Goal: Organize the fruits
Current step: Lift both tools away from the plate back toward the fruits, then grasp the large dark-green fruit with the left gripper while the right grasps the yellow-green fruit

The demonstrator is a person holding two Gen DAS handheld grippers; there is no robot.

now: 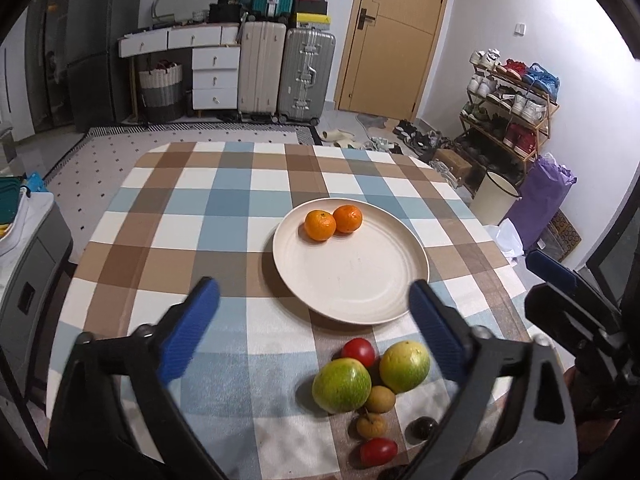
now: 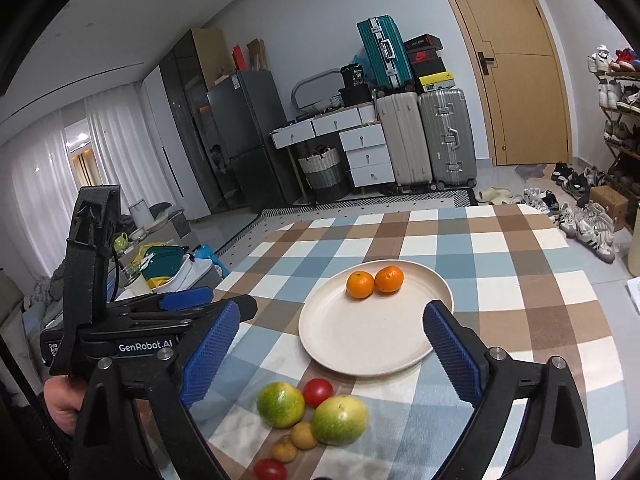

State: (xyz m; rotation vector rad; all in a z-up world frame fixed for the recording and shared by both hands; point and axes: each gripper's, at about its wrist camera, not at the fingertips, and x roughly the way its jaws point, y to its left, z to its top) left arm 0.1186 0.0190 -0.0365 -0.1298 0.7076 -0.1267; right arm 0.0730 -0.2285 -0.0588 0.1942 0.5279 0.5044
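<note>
We see the checked tabletop point(image 1: 192, 208) carrying a cream plate point(image 1: 360, 292) with two orange mandarins point(image 1: 320, 225) touching at its far side. Just on the near side of the plate lie two green-yellow citrus fruits point(image 1: 341, 385), two red tomatoes point(image 1: 359, 351) and two small tan longans point(image 1: 380, 399). Our left claw point(image 1: 314, 320) and right claw point(image 2: 332, 344) both gape wide, holding nothing, above the plate's near edge.

The surface wears a checked cloth point(image 1: 192, 216) — matt and woven-looking, with faint creases. The cream plate point(image 1: 360, 280), at centre frame, looks smooth with a dull satin sheen. The two oranges point(image 1: 333, 222) have finely pitted, slightly glossy peel; the red tomatoes point(image 1: 359, 351) in the lower frame shine. Ribbed blue pads point(image 2: 212, 354) — rubbery-looking — line matt black plastic jaws.
</note>
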